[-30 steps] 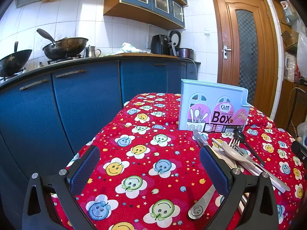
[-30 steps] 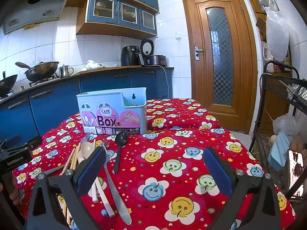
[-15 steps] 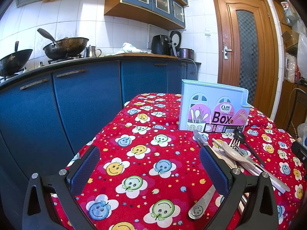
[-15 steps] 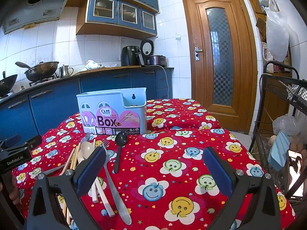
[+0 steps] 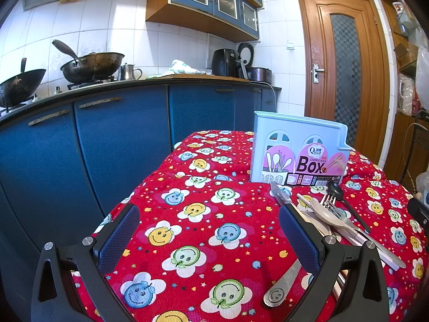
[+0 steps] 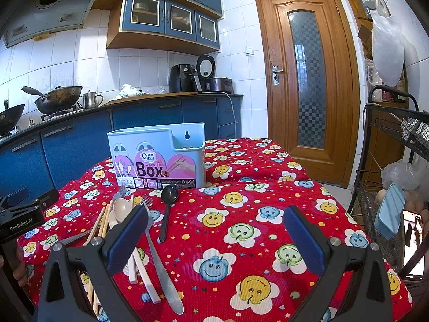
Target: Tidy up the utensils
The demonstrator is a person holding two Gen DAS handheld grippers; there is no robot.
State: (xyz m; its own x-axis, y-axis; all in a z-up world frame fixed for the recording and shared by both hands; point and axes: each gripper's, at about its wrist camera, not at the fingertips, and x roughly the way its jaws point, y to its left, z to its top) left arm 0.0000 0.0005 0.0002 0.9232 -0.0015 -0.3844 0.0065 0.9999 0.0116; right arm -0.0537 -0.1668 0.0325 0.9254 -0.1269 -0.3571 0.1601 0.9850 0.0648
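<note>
A table covered in a red smiley-flower cloth (image 6: 241,230) is carrying an upright pale blue chopsticks box (image 6: 158,155) and, just before it, loose utensils: black spoon (image 6: 167,206), fork (image 6: 158,252), beige spoon (image 6: 122,209), chopsticks (image 6: 100,222).

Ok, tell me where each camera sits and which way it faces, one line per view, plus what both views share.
Left wrist: on the left gripper, low over the tablecloth, facing the blue cabinets, holder box and utensil pile off right; own open fingers show.
Right wrist: on the right gripper, facing the box and door; own open fingers show, left gripper at the left edge.
Shared: box, utensil pile, black spoon, tablecloth.
</note>
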